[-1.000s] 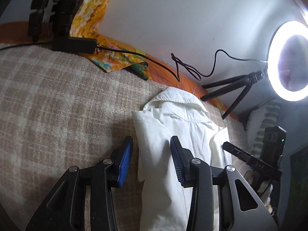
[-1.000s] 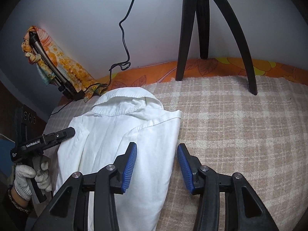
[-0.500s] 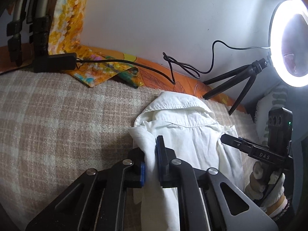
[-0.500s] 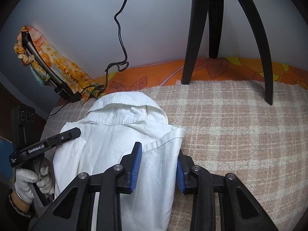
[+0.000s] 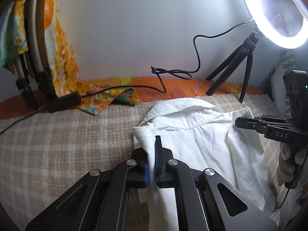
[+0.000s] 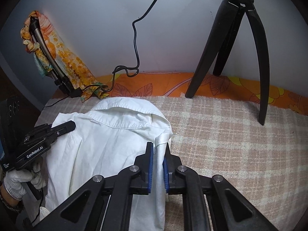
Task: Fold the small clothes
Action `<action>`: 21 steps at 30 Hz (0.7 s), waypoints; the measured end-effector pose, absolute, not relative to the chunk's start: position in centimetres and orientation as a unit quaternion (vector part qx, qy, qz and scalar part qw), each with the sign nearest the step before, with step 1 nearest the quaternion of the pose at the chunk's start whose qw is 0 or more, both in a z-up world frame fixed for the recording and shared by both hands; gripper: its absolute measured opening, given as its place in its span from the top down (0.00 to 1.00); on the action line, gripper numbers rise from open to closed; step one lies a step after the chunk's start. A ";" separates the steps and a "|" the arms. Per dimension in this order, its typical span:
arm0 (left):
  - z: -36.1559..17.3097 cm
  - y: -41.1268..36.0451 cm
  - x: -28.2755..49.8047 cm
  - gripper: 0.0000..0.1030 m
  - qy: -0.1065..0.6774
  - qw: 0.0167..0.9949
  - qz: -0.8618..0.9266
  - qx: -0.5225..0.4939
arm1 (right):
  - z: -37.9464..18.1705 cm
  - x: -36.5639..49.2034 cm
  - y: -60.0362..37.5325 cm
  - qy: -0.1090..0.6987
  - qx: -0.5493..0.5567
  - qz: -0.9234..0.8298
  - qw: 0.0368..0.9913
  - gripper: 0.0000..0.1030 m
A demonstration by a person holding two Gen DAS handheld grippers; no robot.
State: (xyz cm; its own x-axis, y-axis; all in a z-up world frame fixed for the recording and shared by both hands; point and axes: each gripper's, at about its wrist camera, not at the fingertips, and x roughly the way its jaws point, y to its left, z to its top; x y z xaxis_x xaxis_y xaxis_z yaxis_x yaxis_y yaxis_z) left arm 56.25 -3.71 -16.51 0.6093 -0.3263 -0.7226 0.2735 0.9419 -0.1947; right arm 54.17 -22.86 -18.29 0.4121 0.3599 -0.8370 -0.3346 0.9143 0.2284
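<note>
right, i've got the white shirt (image 5: 202,146) lying collar-up on the checked blanket (image 5: 57,144), straight ahead of both tools and reaching back under them. my left gripper (image 5: 152,154) is clamped on the shirt's left shoulder edge, the cloth bunched between its blue pads (image 5: 156,154) and lifted a little off the blanket. my right gripper (image 6: 158,160) has just been closing and now pinches the opposite shoulder edge, a fold of white fabric squeezed between its jaws. from the right wrist view, the left tool sits off to the far left of my jaws, held by a gloved hand (image 6: 15,182), its tip over the shirt's other side. beyond the shirt's collar, past both grippers, an orange floral sheet (image 6: 154,88) runs along the wall. a black tripod (image 6: 240,57) stands ahead and to the right of the right gripper, and a lit ring light (image 5: 273,13) glows up to the right of the left one.
</note>
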 end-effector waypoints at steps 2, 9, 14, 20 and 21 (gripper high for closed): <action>-16.2 -3.9 55.9 0.97 0.402 0.900 -0.166 -0.024 | -18.0 54.0 -22.5 0.498 0.001 0.207 0.842 0.94; -15.7 -3.9 55.6 0.97 0.392 0.905 -0.166 -0.016 | -17.4 53.9 -22.6 0.492 -0.016 0.202 0.846 0.96; -15.8 -3.7 55.6 0.98 0.392 0.904 -0.167 -0.017 | -17.2 54.0 -22.5 0.489 -0.018 0.200 0.849 0.97; -15.5 -3.6 55.4 0.98 0.388 0.905 -0.171 -0.025 | -16.5 53.6 -22.2 0.478 -0.031 0.199 0.855 0.99; -15.3 -3.6 55.3 0.98 0.386 0.906 -0.171 -0.024 | -16.3 53.5 -22.3 0.476 -0.032 0.200 0.856 0.99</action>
State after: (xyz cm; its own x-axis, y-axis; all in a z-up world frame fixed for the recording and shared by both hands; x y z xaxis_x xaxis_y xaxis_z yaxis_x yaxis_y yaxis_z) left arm 55.34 -3.57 -15.35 0.6431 -0.3291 -0.6915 0.2917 0.9401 -0.1761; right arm 53.54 -22.28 -16.26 0.4668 0.3121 -0.8274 -0.3722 0.9181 0.1363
